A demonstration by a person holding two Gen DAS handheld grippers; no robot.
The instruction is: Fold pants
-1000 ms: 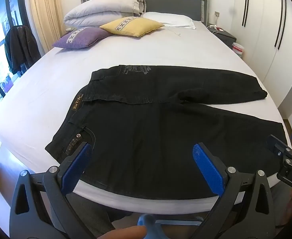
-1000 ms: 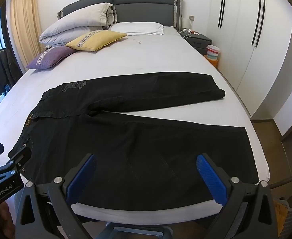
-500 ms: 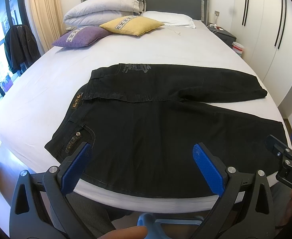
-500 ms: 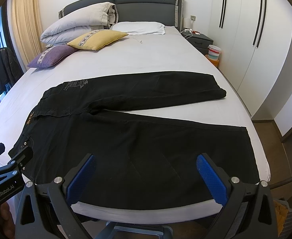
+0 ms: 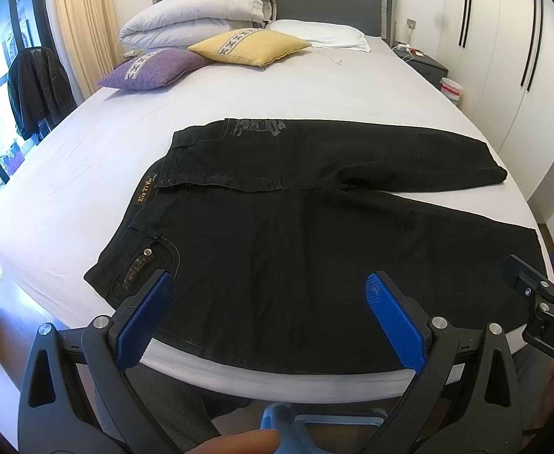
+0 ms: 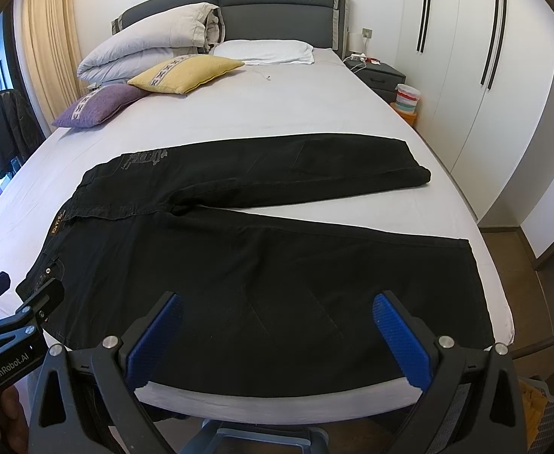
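Both hand-held grippers, left [image 5: 271,304] and right [image 6: 277,327], hover spread above black pants [image 5: 314,234].

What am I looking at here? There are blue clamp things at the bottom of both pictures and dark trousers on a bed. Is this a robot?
No robot: a person holds a hand-held two-finger gripper in each hand, and each carries a wide-angle camera looking forward along its fingers. One picture comes from the left gripper, the other from the right gripper. The blue parts are their finger pads. Both grippers are open and hold nothing. On the bed lie black pants, spread flat, waistband to the left, legs to the right and slightly apart. Each camera also catches the other gripper at its edge. Pillows and cushions sit near the headboard.
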